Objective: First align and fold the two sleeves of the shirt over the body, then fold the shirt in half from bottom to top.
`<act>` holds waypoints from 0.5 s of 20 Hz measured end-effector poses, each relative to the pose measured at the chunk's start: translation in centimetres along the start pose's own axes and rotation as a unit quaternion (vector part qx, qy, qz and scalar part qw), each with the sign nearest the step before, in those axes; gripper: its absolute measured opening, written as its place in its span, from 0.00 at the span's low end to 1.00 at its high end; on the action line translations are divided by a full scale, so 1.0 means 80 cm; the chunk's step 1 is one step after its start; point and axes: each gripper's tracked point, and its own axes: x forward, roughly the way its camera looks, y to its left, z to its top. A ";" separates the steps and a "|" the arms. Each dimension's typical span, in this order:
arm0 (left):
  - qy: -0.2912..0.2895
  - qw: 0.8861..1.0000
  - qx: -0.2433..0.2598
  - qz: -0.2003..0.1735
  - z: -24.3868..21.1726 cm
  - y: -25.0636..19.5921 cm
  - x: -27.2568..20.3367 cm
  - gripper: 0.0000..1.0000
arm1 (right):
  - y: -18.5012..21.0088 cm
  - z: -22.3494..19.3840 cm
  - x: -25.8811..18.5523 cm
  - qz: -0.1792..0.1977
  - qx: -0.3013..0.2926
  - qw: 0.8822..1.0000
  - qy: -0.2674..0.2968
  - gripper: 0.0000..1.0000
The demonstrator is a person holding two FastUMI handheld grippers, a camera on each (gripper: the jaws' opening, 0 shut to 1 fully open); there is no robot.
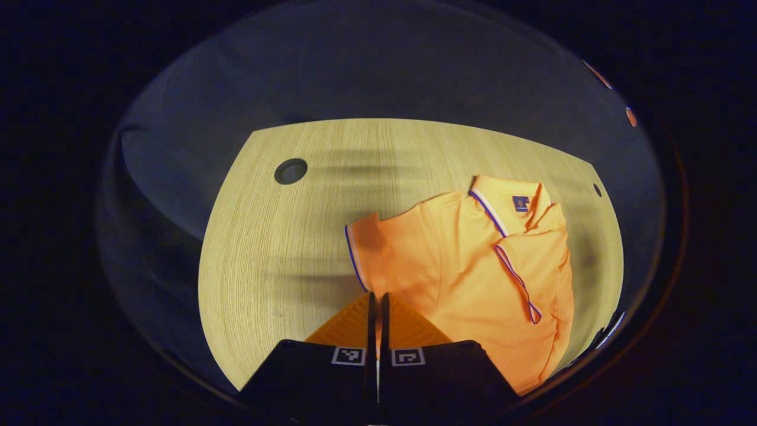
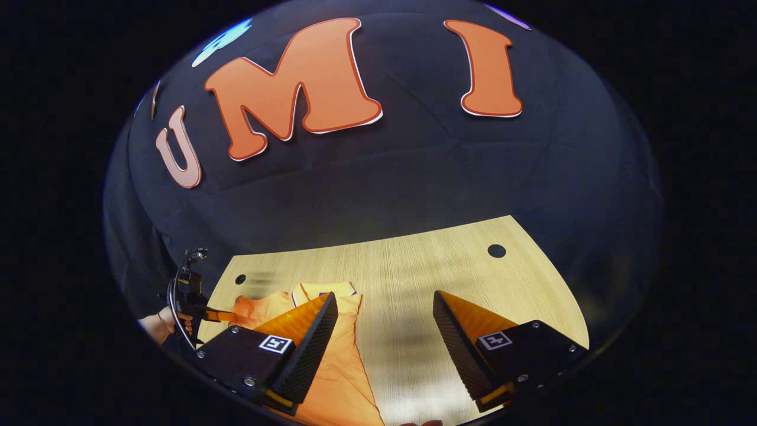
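shirt (image 1: 473, 266) flat, collar (image 1: 502, 204) pointing away

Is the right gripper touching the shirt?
Apart. In the right gripper view the right gripper is wide open above the table; the shirt lies flat below one finger, and nothing sits between the fingers.

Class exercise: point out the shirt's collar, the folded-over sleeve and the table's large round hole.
collar (image 1: 510, 204), left gripper view, on the inner neckband.
folded-over sleeve (image 1: 541, 260), left gripper view, mid-fabric.
large round hole (image 1: 290, 171), left gripper view, its centre.
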 end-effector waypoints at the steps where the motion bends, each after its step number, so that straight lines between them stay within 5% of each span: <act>1: -0.005 1.000 0.007 -0.002 0.005 -0.011 -0.009 0.01 | 0.000 0.000 -0.001 0.003 0.000 1.000 -0.001 0.99; 10: -0.035 0.997 0.063 -0.030 0.042 -0.126 -0.060 0.02 | -0.017 0.008 -0.012 0.013 -0.005 1.000 -0.013 0.99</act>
